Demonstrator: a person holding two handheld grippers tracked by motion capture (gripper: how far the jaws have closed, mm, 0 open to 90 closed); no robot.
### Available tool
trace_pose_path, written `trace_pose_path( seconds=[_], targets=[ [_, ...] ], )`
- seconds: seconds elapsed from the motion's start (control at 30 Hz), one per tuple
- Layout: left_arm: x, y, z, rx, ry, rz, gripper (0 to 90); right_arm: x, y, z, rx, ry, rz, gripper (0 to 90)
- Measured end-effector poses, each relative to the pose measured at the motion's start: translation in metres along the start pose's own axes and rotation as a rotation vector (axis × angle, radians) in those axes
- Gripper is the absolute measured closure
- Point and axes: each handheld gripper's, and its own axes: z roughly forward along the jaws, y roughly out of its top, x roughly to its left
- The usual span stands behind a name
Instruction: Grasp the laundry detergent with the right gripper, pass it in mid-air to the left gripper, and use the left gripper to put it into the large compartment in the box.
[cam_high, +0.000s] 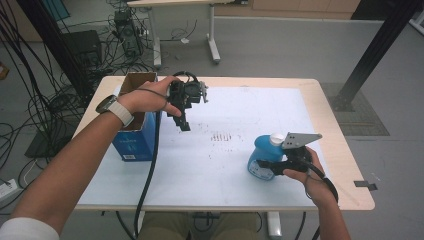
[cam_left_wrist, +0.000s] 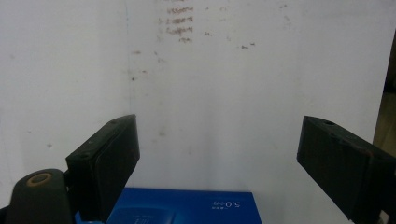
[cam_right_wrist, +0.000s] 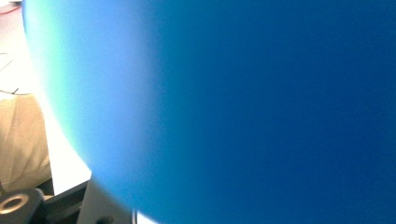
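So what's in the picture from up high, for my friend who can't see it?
A person's right tongs grip a blue bottle with a white cap, lying on a white table. The left tongs hang open above the table, beside an open blue cardboard box.

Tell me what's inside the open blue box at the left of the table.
The blue box stands open at the top; the brown inner flap shows. Its contents are hidden, because the left hand and left gripper cover the opening.
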Motion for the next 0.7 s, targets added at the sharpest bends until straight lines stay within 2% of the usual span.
trace_pose_path(
  seconds=[0.7],
  targets=[
    [-0.0001,0.0004,-0.0009,-0.002,0.001,-0.001,13.4,0.0000,0.0004,0.0001,0.000,-0.002,0.006,44.0]
  ],
)
